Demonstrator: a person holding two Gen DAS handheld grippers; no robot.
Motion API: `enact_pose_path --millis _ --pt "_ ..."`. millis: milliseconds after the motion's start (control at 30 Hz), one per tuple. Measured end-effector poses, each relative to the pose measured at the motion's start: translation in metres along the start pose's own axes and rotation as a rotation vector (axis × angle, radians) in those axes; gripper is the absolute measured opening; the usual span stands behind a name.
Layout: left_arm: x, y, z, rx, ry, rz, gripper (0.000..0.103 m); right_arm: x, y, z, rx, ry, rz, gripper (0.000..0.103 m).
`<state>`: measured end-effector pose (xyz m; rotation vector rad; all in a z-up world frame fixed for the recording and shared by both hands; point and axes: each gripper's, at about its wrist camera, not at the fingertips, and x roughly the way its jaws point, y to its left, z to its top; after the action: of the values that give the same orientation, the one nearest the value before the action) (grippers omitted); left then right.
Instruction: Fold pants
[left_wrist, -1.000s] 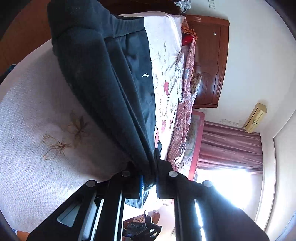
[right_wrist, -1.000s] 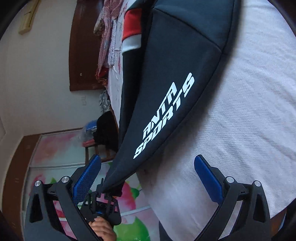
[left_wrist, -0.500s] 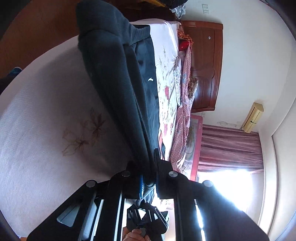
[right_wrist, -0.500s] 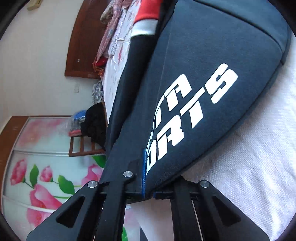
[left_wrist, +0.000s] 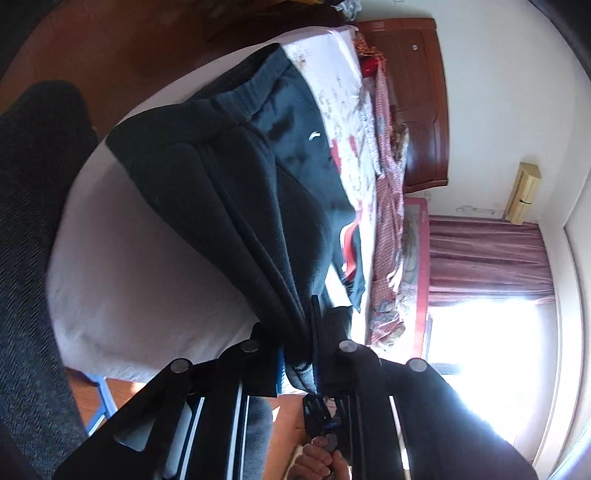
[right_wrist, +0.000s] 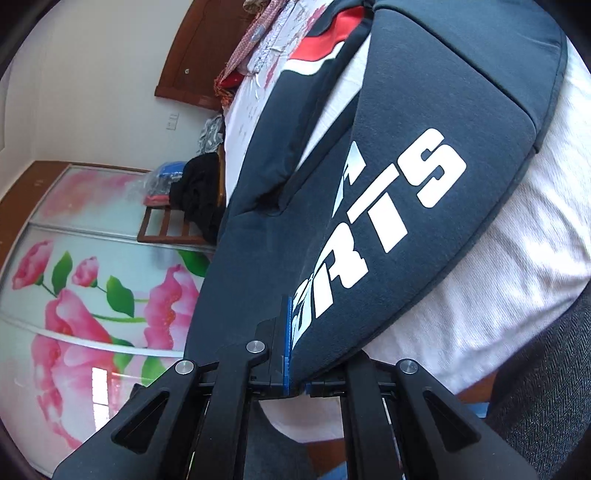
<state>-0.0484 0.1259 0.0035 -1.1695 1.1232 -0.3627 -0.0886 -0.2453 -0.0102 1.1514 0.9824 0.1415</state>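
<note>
Looking along my left gripper, I see its jaws clamped on a bunched fold of the dark sweatpants, which stretch from my fingers across the white bedspread; the jaws have just eased slightly apart, cloth between them. Along my right gripper, jaws pinch the printed pant leg, lifted off the bed towards me, white lettering showing.

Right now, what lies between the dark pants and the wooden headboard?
In the left wrist view, a bare stretch of floral bed sheet and a bunched reddish patterned cloth lie between the pants and the headboard.
</note>
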Motion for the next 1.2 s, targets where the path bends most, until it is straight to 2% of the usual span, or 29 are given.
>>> enact_pose_path --millis 33,67,100,133,167,200,267,300,333,467,533,600,633,733,767,867,933,1000,1033,1133,1200 --pt "0.000 0.009 -0.002 -0.010 -0.004 0.086 0.021 0.006 -0.006 -0.003 -0.018 0.022 -0.032 0.006" --pt "0.002 0.019 -0.002 -0.042 0.000 0.156 0.023 0.013 -0.012 -0.005 -0.032 0.045 -0.092 0.020" --pt "0.004 0.029 -0.002 -0.086 0.021 0.181 0.032 0.019 -0.019 -0.007 -0.029 0.074 -0.131 0.040" --pt "0.007 0.036 -0.003 -0.113 0.048 0.200 0.044 0.021 -0.024 -0.010 -0.017 0.089 -0.132 0.043" --pt "0.008 0.037 -0.004 -0.115 0.062 0.227 0.048 0.017 -0.027 -0.011 -0.015 0.085 -0.107 0.043" --pt "0.006 0.033 -0.005 -0.087 0.051 0.226 0.051 0.009 -0.027 -0.012 -0.031 0.068 -0.082 0.043" --pt "0.008 0.013 -0.008 0.041 0.042 0.241 0.069 -0.017 -0.026 -0.006 -0.066 0.009 -0.071 0.043" --pt "0.010 0.000 -0.011 0.111 0.042 0.256 0.090 -0.032 -0.030 -0.001 -0.070 -0.026 -0.069 0.043" --pt "0.014 -0.012 -0.014 0.177 0.043 0.264 0.100 -0.049 -0.035 0.009 -0.061 -0.073 -0.075 0.043" --pt "0.045 -0.056 -0.027 0.450 0.128 0.265 0.101 -0.129 -0.071 0.064 0.037 -0.370 -0.205 0.043" --pt "0.059 -0.067 -0.033 0.517 0.179 0.260 0.101 -0.162 -0.091 0.098 0.106 -0.495 -0.290 0.043" --pt "0.066 -0.072 -0.035 0.535 0.215 0.263 0.101 -0.184 -0.107 0.131 0.133 -0.582 -0.417 0.043" --pt "0.069 -0.072 -0.034 0.535 0.224 0.273 0.101 -0.191 -0.116 0.147 0.152 -0.602 -0.467 0.043" --pt "0.063 -0.063 -0.037 0.520 0.217 0.311 0.101 -0.200 -0.139 0.184 0.217 -0.631 -0.533 0.043" --pt "0.053 -0.059 -0.042 0.509 0.209 0.324 0.101 -0.197 -0.141 0.195 0.218 -0.628 -0.543 0.043" --pt "0.057 -0.057 -0.042 0.471 0.179 0.355 0.101 -0.183 -0.146 0.219 0.211 -0.603 -0.642 0.043" --pt "0.060 -0.055 -0.040 0.457 0.166 0.374 0.101 -0.173 -0.147 0.227 0.222 -0.614 -0.674 0.042" --pt "0.067 -0.052 -0.038 0.454 0.161 0.389 0.101 -0.163 -0.138 0.234 0.160 -0.596 -0.735 0.014" --pt "0.069 -0.051 -0.038 0.451 0.163 0.394 0.101 -0.159 -0.133 0.236 0.113 -0.582 -0.756 0.008" --pt "0.076 -0.052 -0.039 0.447 0.174 0.403 0.101 -0.158 -0.101 0.232 -0.048 -0.607 -0.790 0.006" --pt "0.076 -0.054 -0.040 0.446 0.166 0.400 0.101 -0.178 -0.084 0.222 -0.103 -0.678 -0.785 0.006"
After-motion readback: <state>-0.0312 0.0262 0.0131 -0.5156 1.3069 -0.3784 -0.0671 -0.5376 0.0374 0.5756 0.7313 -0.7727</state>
